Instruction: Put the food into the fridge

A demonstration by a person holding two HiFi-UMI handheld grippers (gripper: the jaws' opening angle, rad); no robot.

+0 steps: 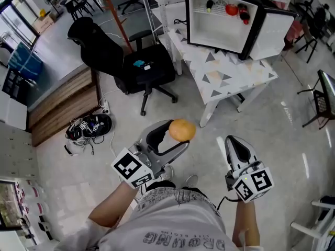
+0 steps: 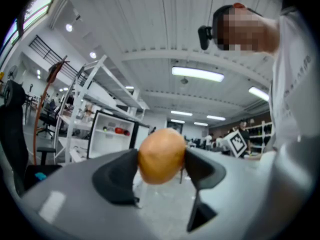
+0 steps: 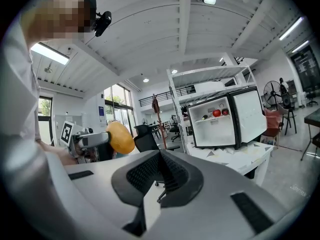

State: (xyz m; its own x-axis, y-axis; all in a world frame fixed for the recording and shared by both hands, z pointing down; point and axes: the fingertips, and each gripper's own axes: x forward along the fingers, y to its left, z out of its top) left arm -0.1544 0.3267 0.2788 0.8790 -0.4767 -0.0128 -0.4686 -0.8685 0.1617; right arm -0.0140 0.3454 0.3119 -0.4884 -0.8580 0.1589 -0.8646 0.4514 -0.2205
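Orange fruit is clamped between the jaws of the left tool, held in mid-air over the floor, well apart from the fridge. Right tool is held beside it, jaws together, nothing gripped. Fridge is seen door-open on the table, red food on its top shelf.

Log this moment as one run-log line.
left gripper: shut on orange | right gripper: shut, empty | fridge: door open, on table | orange not yet in fridge
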